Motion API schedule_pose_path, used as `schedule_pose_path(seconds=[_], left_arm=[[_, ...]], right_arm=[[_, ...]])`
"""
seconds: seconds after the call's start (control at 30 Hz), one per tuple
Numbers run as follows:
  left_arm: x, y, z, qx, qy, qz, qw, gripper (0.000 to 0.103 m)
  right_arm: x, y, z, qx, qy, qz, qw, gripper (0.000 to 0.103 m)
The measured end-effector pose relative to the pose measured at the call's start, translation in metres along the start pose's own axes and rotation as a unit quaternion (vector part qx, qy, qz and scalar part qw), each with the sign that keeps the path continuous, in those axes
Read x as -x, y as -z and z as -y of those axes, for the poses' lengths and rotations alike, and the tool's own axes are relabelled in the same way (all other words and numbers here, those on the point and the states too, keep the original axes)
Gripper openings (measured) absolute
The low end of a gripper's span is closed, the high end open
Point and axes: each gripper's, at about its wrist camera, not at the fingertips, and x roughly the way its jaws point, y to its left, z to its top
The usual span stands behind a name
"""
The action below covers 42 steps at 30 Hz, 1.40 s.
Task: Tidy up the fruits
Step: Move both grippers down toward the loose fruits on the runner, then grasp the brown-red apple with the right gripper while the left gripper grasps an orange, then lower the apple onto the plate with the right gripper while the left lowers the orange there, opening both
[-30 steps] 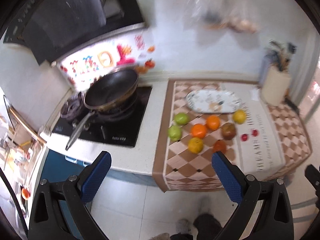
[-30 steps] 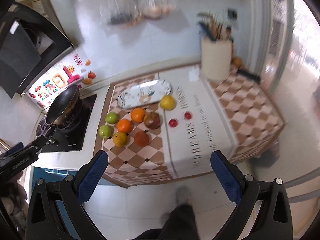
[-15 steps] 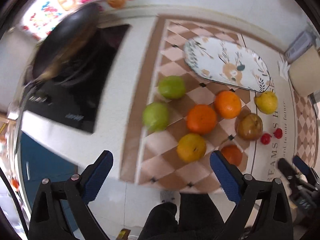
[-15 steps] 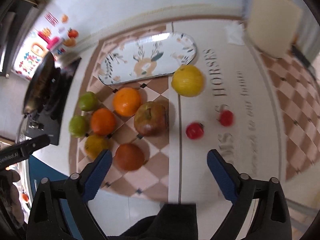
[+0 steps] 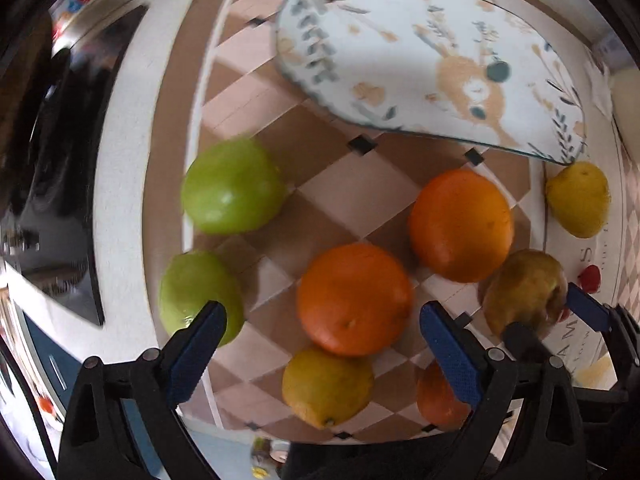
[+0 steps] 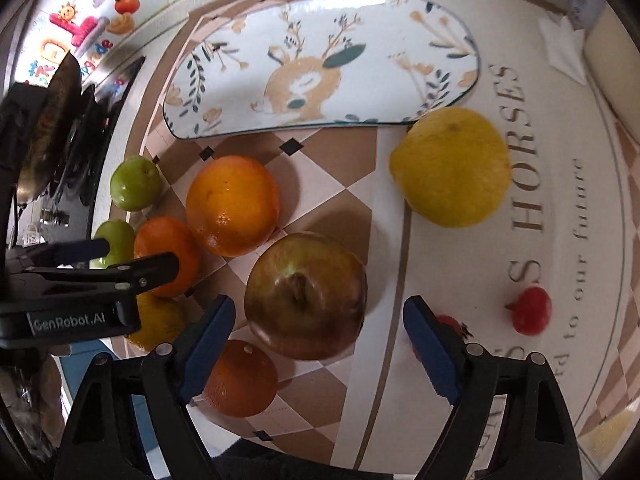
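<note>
Both grippers point down over the fruit on the checked cloth (image 6: 332, 184). The left gripper (image 5: 320, 344) is spread wide, its blue pads either side of an orange (image 5: 354, 298) without touching it; a yellowish citrus (image 5: 328, 386) lies just nearer, and two green apples (image 5: 232, 186) sit to its left by the cloth's edge. The right gripper (image 6: 318, 340) has just been closing, and a brownish-red apple (image 6: 306, 294) sits between its pads; they stand clear of its sides, so it is still loose. A second orange (image 6: 232, 204) rests just beyond that apple, a lemon (image 6: 450, 166) to the far right beside the plate, and a darker orange (image 6: 242, 378) nearest the counter's front. Two small red fruits (image 6: 530, 310) lie on the lettered part of the cloth. The deer-patterned plate (image 6: 320, 68) lies at the back, bare.
</note>
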Motion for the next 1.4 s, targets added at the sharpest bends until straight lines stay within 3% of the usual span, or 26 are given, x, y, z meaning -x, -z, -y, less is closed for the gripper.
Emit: schedule_pose_path(seconds=[0.03,0.17,0.3,0.53,0.7,0.83,1.03,1.17,1.4], left_arm=[[-0.003,-0.002,0.002,-0.001,0.002,-0.006,1.0,0.098],[-0.017,-0.005,0.006,-0.007,0.003,-0.023,0.9997,0.078],[-0.027,-0.004,0.007,-0.007,0.021,-0.03,0.9993,0.061],[-0.021,0.003,0.024,-0.018,-0.001,-0.01,0.9998,0.061],[0.015,0.014,0.028,-0.023,0.017,0.014,0.9995,0.061],[0.056,0.005,0.018,-0.014,0.043,0.038,0.9983,0.061],[0.069,-0.073,0.01,0.021,0.066,0.061,0.9957,0.061],[0.048,-0.131,0.001,0.044,0.069,0.05,0.9954,0.061],[0.013,-0.187,0.011,0.061,0.077,0.019,0.9951,0.061]], right_arm=[[-0.002,-0.001,0.0,0.002,-0.001,-0.004,1.0,0.087],[-0.01,-0.007,-0.003,0.007,-0.006,-0.015,1.0,0.083],[-0.021,-0.01,-0.008,0.013,-0.015,-0.029,0.999,0.069],[-0.015,-0.004,-0.011,0.018,-0.007,-0.016,1.0,0.068],[0.021,-0.003,-0.004,0.012,-0.031,0.006,0.999,0.067],[0.059,-0.025,0.0,0.007,-0.049,0.047,0.998,0.067],[0.064,-0.102,0.005,0.003,-0.02,0.091,0.996,0.067],[0.044,-0.152,0.009,0.011,-0.001,0.083,0.997,0.067],[0.003,-0.197,0.015,0.024,0.015,0.059,0.998,0.067]])
